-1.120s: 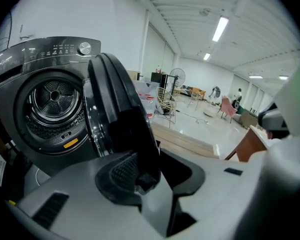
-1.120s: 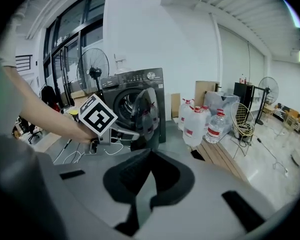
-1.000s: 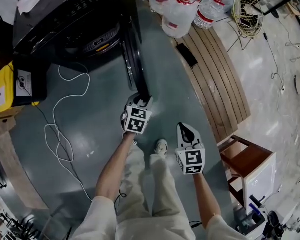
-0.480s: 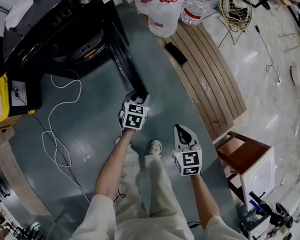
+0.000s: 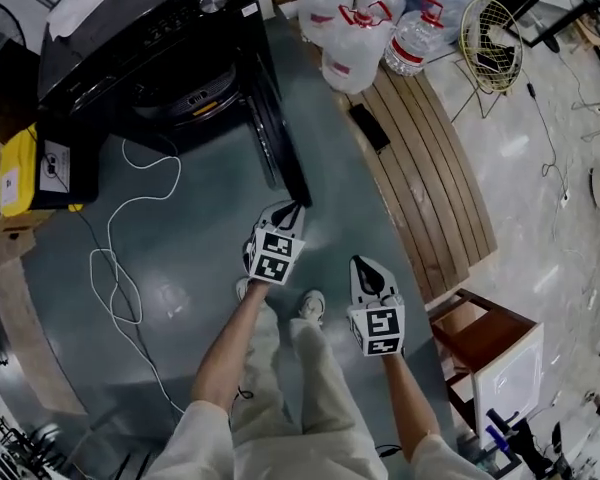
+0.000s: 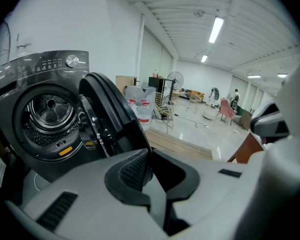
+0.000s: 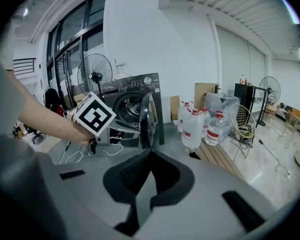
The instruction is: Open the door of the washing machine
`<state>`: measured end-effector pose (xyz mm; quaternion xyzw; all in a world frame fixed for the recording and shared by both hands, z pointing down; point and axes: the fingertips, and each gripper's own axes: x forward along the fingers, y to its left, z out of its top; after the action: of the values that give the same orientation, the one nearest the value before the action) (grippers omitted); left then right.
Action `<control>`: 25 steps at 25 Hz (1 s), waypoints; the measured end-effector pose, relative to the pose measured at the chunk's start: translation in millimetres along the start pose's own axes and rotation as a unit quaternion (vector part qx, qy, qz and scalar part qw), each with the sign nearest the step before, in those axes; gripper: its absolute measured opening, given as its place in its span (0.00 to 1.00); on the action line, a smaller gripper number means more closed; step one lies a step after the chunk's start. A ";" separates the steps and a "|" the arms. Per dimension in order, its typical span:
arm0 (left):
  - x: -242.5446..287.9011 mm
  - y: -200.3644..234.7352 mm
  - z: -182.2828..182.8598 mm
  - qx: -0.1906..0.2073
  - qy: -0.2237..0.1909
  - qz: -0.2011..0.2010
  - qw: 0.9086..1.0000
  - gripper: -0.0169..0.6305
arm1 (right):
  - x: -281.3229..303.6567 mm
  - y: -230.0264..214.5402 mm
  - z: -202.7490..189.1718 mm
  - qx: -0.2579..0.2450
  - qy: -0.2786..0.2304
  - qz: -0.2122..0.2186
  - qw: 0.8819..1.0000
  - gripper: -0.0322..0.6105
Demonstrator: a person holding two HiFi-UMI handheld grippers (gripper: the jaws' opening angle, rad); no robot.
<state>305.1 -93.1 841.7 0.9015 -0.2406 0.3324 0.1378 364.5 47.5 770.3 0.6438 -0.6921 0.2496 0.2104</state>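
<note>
While the door (image 5: pixel 276 140) of the washing machine (image 5: pixel 145 43) stands swung wide open, edge-on toward the person, the left gripper (image 5: pixel 291 209) hangs just short of its near edge, not touching it. Its jaws have just been closing and now meet tip to tip, nothing between them. The right gripper (image 5: pixel 364 264) sits lower and further right, well apart from the door, jaws pressed together too and empty.

Look around the machine: the steel drum (image 6: pixel 50 111) shows through the open port. A white cable (image 5: pixel 130 238) loops across the floor to the left, running toward a yellow box (image 5: pixel 18 173) beside the machine. Right of the door, a cluster of water bottles (image 5: pixel 358 40) with red caps stands at the far end of a slatted wooden platform (image 5: pixel 435 168), and a flat dark phone-like thing (image 5: pixel 368 126) lies on those slats. A round wire basket (image 5: pixel 492 30) rests past the bottles. Near the right gripper stands a wooden stool (image 5: pixel 485 320).

Underfoot is a smooth grey-green floor (image 5: pixel 205 298), the person's shoes (image 5: pixel 312 305) planted on it; beyond the platform it turns to pale glossy tile (image 5: pixel 555 198). It is a big white hall, strip lights (image 6: pixel 216 29) overhead, a standing fan (image 7: pixel 96 76) by tall windows (image 7: pixel 65 44).
</note>
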 end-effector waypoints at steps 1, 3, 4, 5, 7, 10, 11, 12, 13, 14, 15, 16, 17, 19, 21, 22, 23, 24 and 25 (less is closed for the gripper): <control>-11.5 -0.4 -0.1 -0.007 -0.010 0.003 1.000 0.07 | 0.3 3.9 3.0 -0.004 -0.001 0.006 1.000 0.05; -39.6 1.6 -1.4 -0.024 -0.026 0.014 0.999 0.05 | 1.9 13.8 9.9 -0.012 -0.004 0.019 1.000 0.05; -55.1 5.7 -1.7 -0.035 -0.034 0.023 0.999 0.05 | 4.7 19.2 15.0 -0.018 -0.006 0.027 0.999 0.05; -71.1 11.6 -2.1 -0.047 -0.042 0.034 0.997 0.04 | 8.1 25.3 21.0 -0.025 -0.009 0.036 0.999 0.05; -105.5 24.7 -5.9 -0.070 -0.056 0.059 0.994 0.04 | 13.2 40.9 33.8 -0.039 -0.013 0.054 0.998 0.05; -164.2 44.3 -10.0 -0.099 -0.070 0.096 0.988 0.04 | 11.7 68.7 59.4 -0.051 -0.021 0.076 0.996 0.05; -184.7 51.2 -9.4 -0.107 -0.073 0.108 0.986 0.04 | 9.7 77.8 70.8 -0.055 -0.026 0.083 0.995 0.05; -204.5 58.0 -8.4 -0.114 -0.076 0.120 0.983 0.04 | 7.2 86.6 83.0 -0.060 -0.030 0.089 0.994 0.05; -223.6 64.5 -7.1 -0.122 -0.078 0.130 0.981 0.04 | 4.3 94.9 95.5 -0.064 -0.035 0.093 0.993 0.05; -242.2 70.8 -5.1 -0.129 -0.082 0.140 0.978 0.04 | 1.3 102.8 108.1 -0.069 -0.040 0.097 0.992 0.05; -260.5 77.7 -2.4 -0.136 -0.088 0.150 0.975 0.04 | -1.8 110.4 120.8 -0.074 -0.045 0.100 0.991 0.05; -278.9 85.2 0.8 -0.143 -0.094 0.160 0.972 0.04 | -4.9 118.1 133.8 -0.079 -0.051 0.102 0.990 0.05; -297.5 93.1 4.0 -0.151 -0.101 0.171 0.968 0.04 | -8.5 126.0 146.8 -0.083 -0.057 0.103 0.990 0.05; -333.6 106.5 10.2 -0.165 -0.113 0.190 0.961 0.04 | -17.9 141.7 171.4 -0.090 -0.068 0.107 0.988 0.05; -365.7 112.8 17.9 -0.174 -0.123 0.204 0.956 0.04 | -30.4 154.7 191.3 -0.094 -0.077 0.109 0.987 0.05; -380.3 114.6 22.6 -0.174 -0.128 0.209 0.954 0.04 | -36.8 160.6 200.2 -0.097 -0.080 0.110 0.986 0.05; -394.2 116.7 27.6 -0.174 -0.133 0.215 0.952 0.04 | -43.0 166.5 209.1 -0.099 -0.085 0.110 0.985 0.05; -407.4 118.8 32.0 -0.175 -0.138 0.220 0.950 0.04 | -49.1 172.6 217.3 -0.101 -0.089 0.111 0.985 0.05; -420.1 120.7 35.7 -0.177 -0.142 0.225 0.948 0.04 | -55.5 178.4 224.3 -0.103 -0.093 0.111 0.984 0.05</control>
<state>-17.9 -66.1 546.4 0.8230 -0.5093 0.1751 0.1806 198.1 -38.8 546.5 0.5577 -0.7981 0.1380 0.1817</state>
